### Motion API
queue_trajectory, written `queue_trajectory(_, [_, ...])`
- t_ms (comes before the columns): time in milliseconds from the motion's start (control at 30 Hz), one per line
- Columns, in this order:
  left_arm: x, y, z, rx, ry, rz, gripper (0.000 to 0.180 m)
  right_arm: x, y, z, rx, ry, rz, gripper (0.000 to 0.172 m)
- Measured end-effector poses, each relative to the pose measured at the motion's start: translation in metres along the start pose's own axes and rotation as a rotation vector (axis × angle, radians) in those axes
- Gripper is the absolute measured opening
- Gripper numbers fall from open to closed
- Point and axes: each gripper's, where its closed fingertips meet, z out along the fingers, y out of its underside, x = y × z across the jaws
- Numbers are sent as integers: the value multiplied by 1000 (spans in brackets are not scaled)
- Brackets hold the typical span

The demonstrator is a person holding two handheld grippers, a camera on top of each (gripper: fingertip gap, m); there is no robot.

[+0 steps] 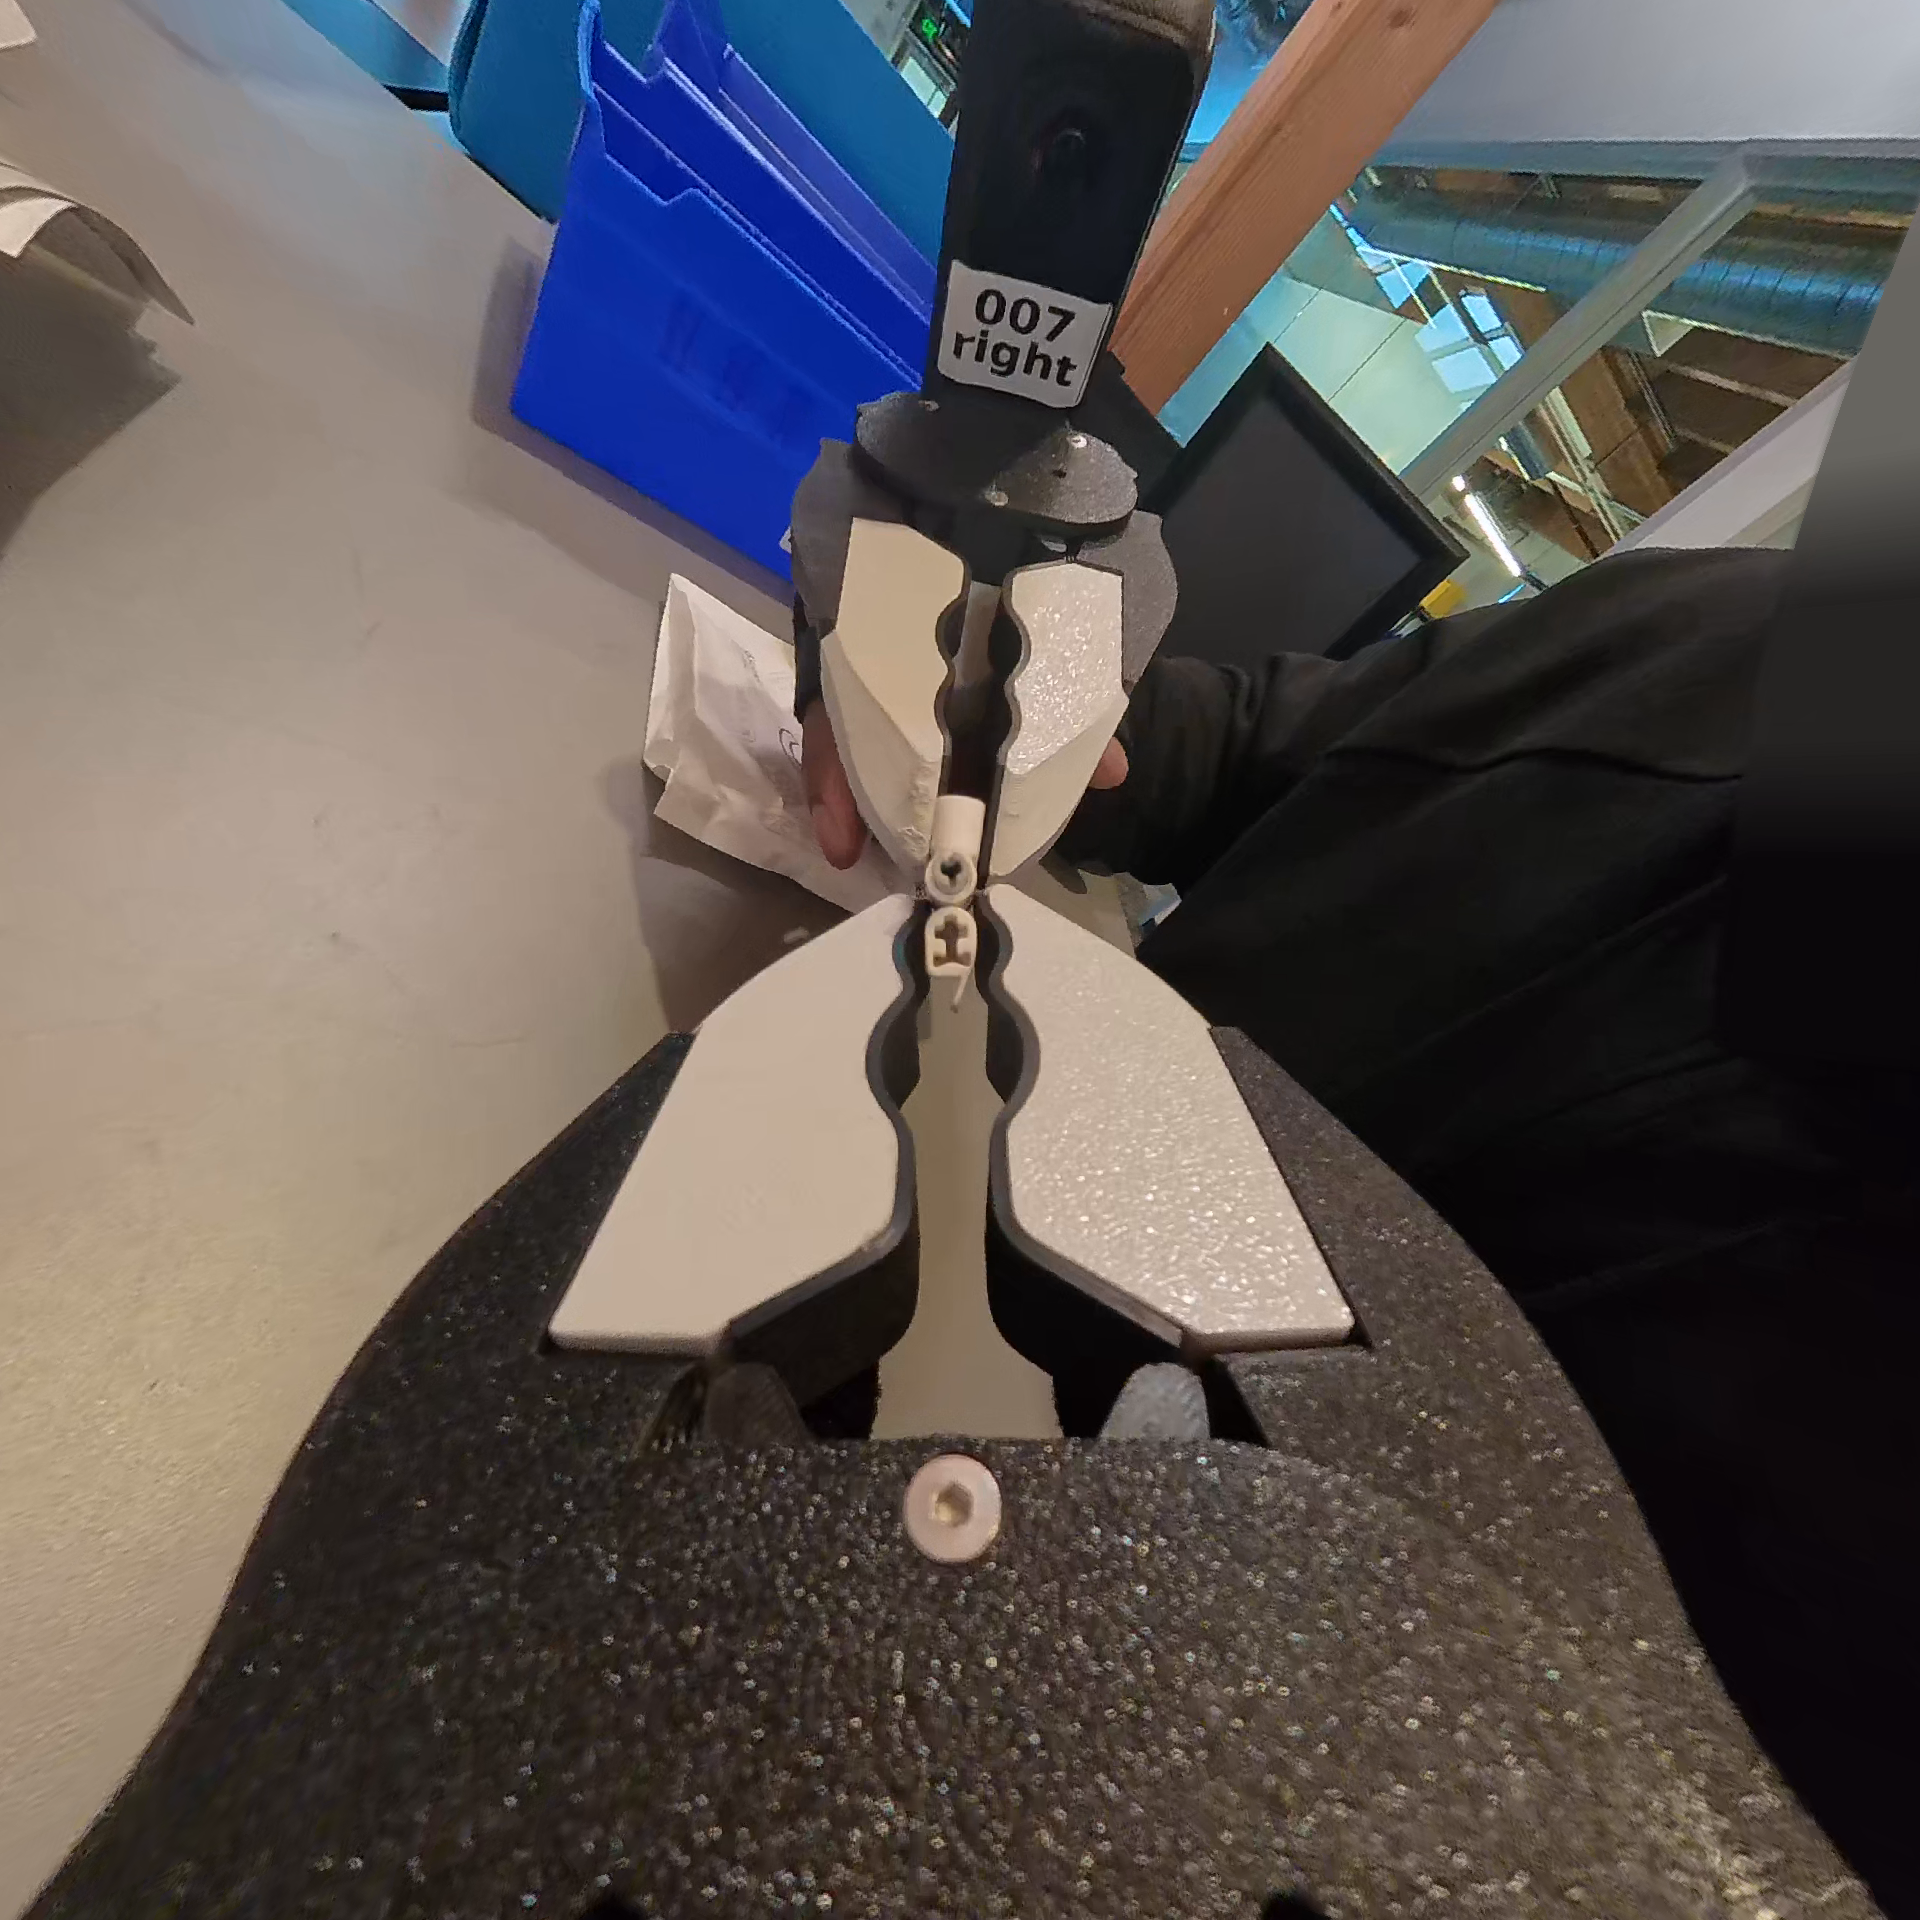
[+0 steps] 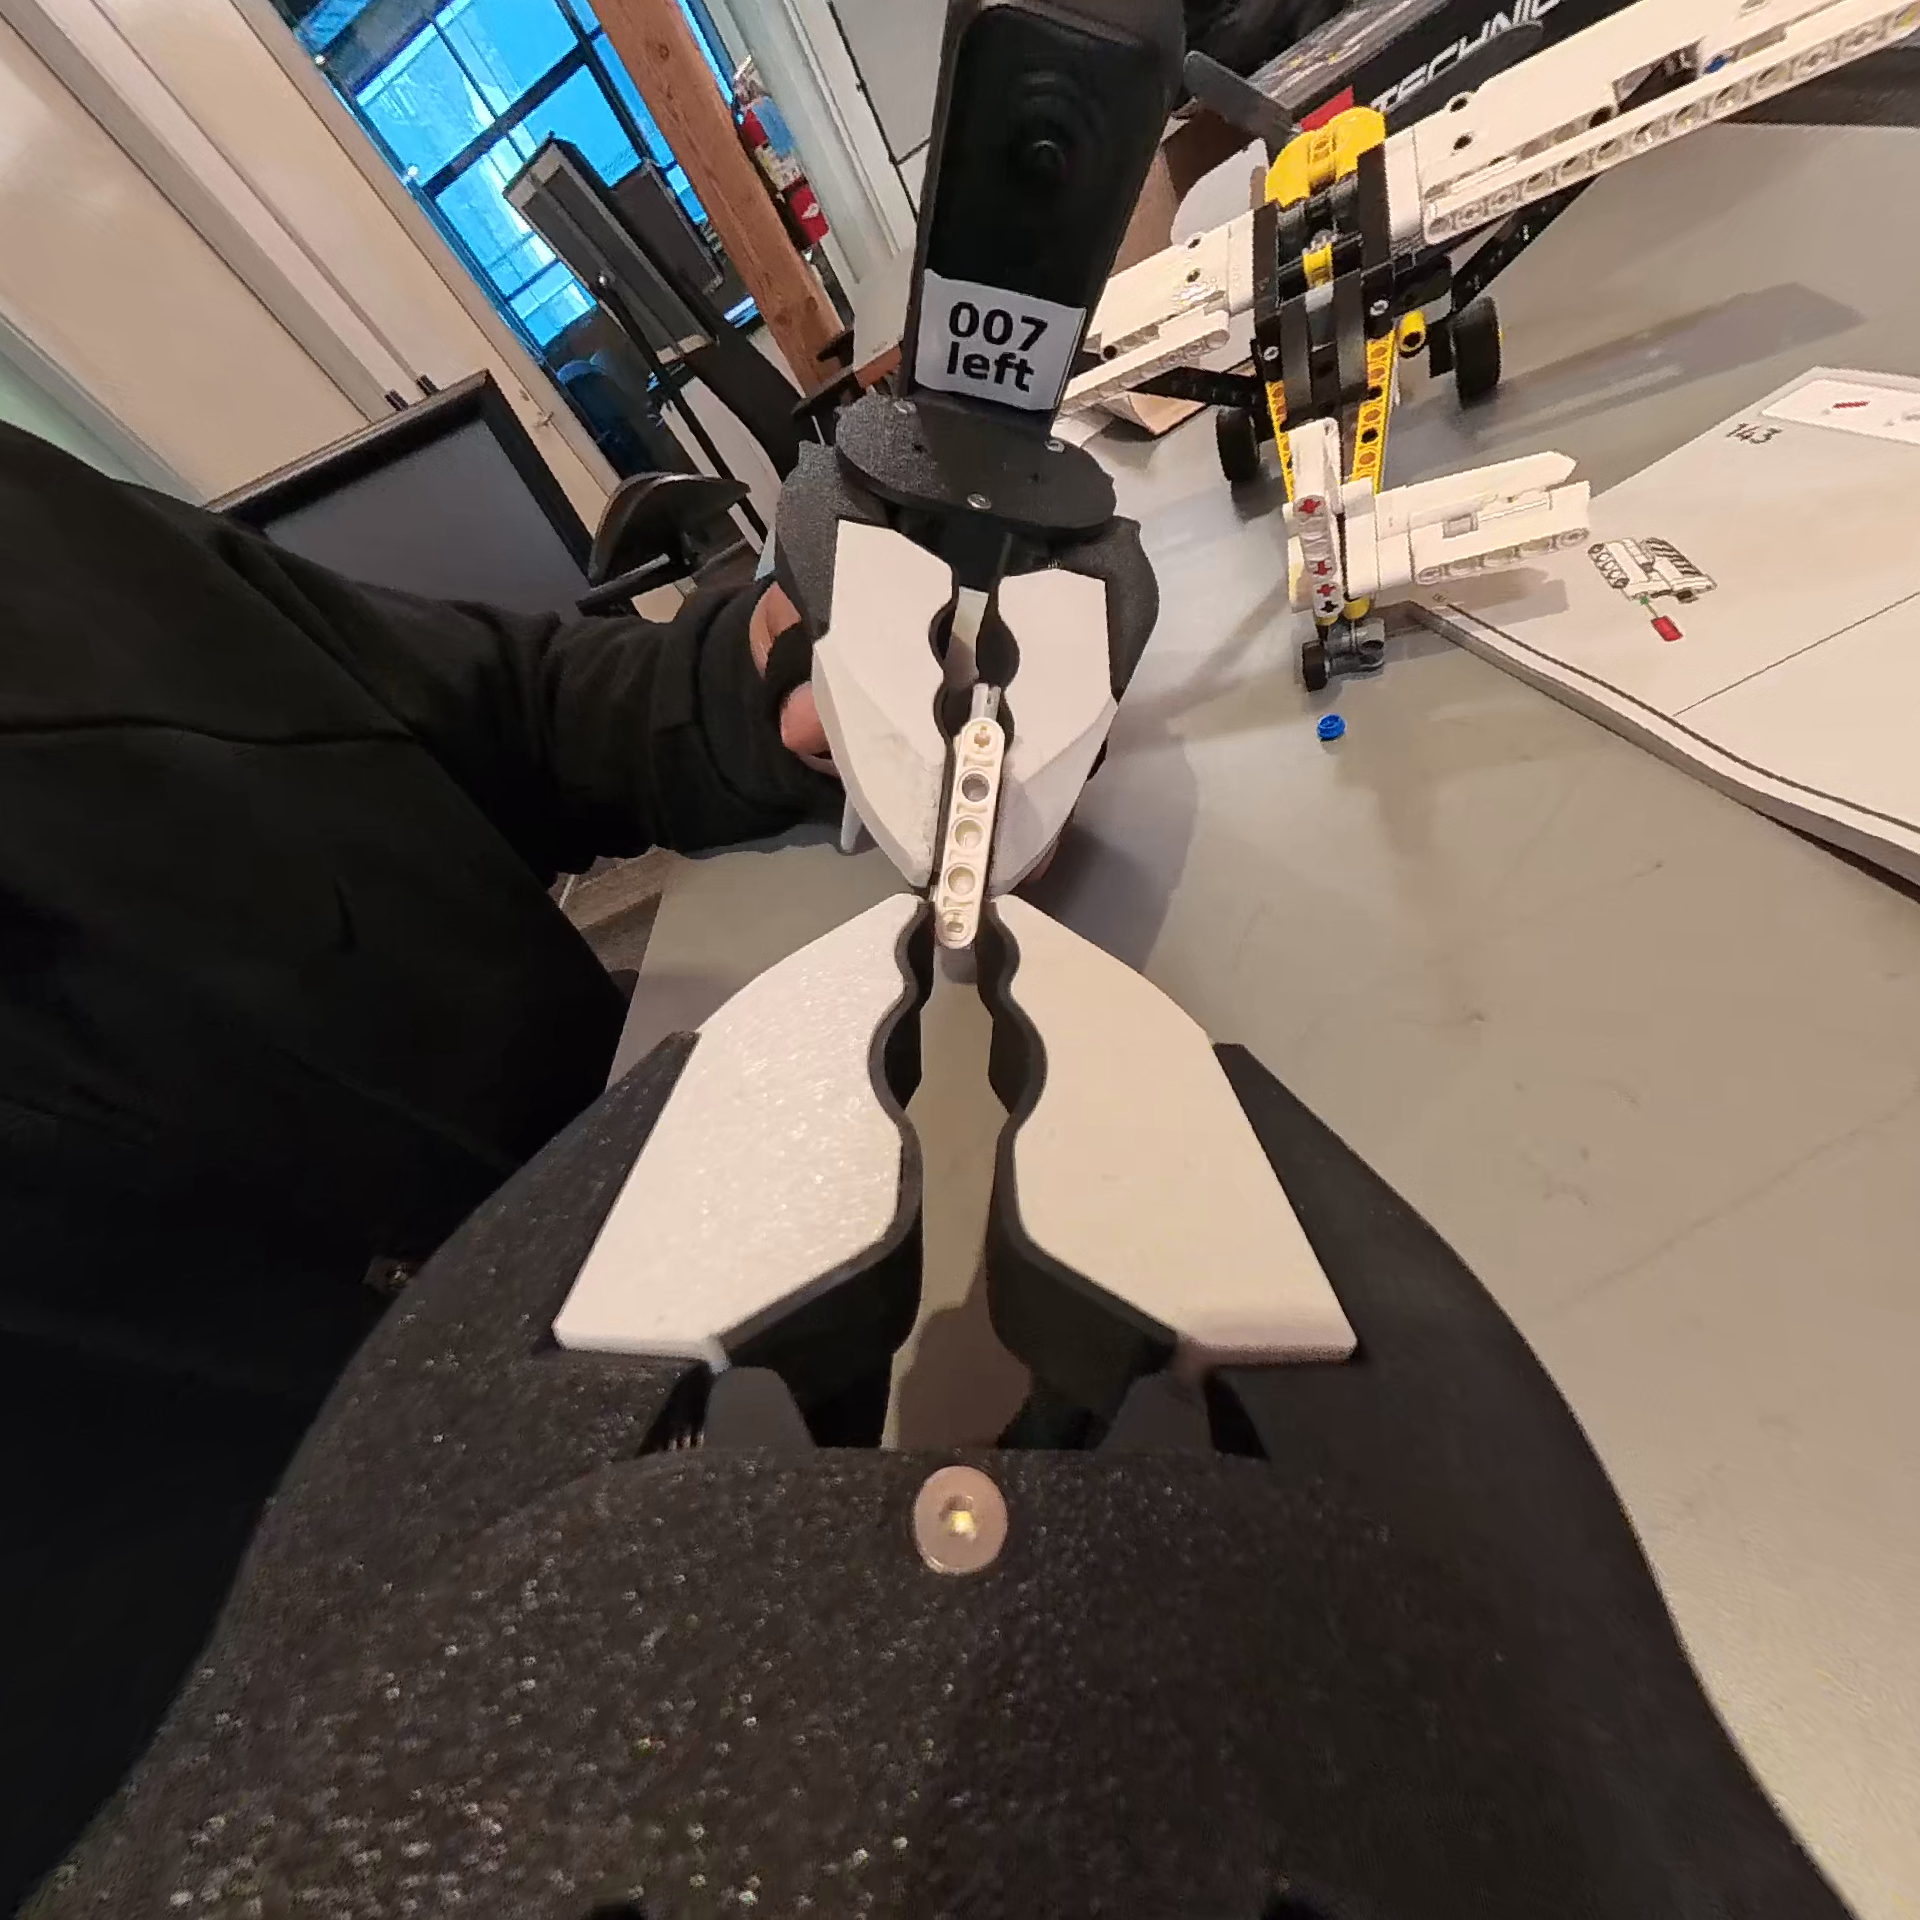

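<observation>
My left gripper (image 1: 948, 914) is shut on a white beam with holes (image 2: 966, 831); in the left wrist view the beam shows end-on (image 1: 948, 940). My right gripper (image 2: 961, 920) faces it tip to tip and is shut on a small light-grey connector piece (image 1: 954, 836). The connector's round end sits against the beam's near end, above the grey table (image 2: 1455, 1039). In the right wrist view the beam's lower end reaches between my right fingertips (image 2: 1039, 935) and covers most of the connector. Both grippers are held by hands in black sleeves.
A yellow, black and white brick model (image 2: 1330, 312) and an open instruction booklet (image 2: 1766, 644) lie on the table to the right. A small blue piece (image 2: 1330, 726) lies near them. Blue bins (image 1: 707, 312) and a crumpled white paper bag (image 1: 727, 748) are behind the right gripper. My left and right fingertips are right by each other.
</observation>
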Motion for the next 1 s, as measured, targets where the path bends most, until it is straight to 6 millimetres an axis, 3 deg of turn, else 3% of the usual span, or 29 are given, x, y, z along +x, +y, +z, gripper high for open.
queue_trajectory(367, [-3,-6,-2,35,-42,25,8,5,-7,-2,52,26,39,7])
queue_trajectory(600, [-10,-14,-8,98,-69,12,9,17,-20,-13,151,44,126,7])
queue_trajectory(1000, [-19,-23,-10,195,-104,-19,28,10,-21,-11,185,-44,189,7])
